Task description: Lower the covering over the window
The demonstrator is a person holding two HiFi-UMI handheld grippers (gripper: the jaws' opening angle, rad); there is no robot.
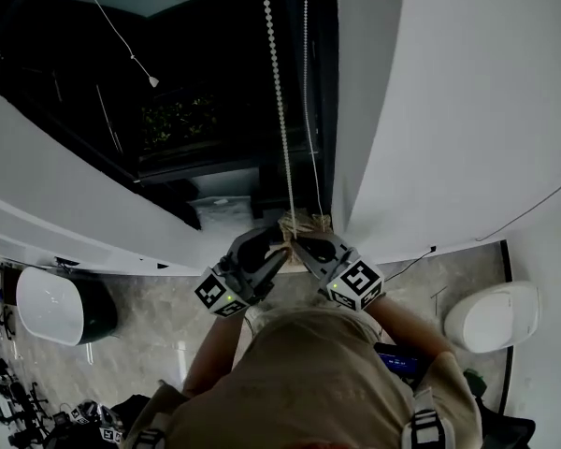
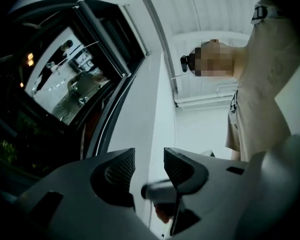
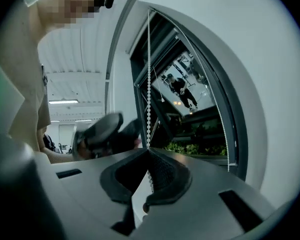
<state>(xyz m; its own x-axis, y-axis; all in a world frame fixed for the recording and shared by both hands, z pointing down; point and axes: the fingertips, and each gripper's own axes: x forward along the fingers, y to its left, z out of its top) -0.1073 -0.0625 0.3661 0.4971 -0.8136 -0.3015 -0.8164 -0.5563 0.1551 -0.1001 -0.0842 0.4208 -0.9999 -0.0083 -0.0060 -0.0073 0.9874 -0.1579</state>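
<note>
A white bead chain (image 1: 279, 110) hangs in front of the dark window (image 1: 187, 110), with a second thin strand (image 1: 307, 82) beside it. My right gripper (image 1: 297, 243) is shut on the bead chain (image 3: 149, 99), which runs straight up from its closed jaws (image 3: 148, 153). My left gripper (image 1: 269, 258) sits just left of the right one, close to the chain. In the left gripper view its jaws (image 2: 149, 156) stand open with only the white wall between them. The window covering itself I cannot make out.
A white wall panel (image 1: 449, 110) rises right of the window and a white sill (image 1: 75, 213) runs along its left. A thin pull cord with a small end piece (image 1: 153, 81) hangs further left. Rounded white objects (image 1: 51, 305) (image 1: 491, 316) stand on the floor at both sides.
</note>
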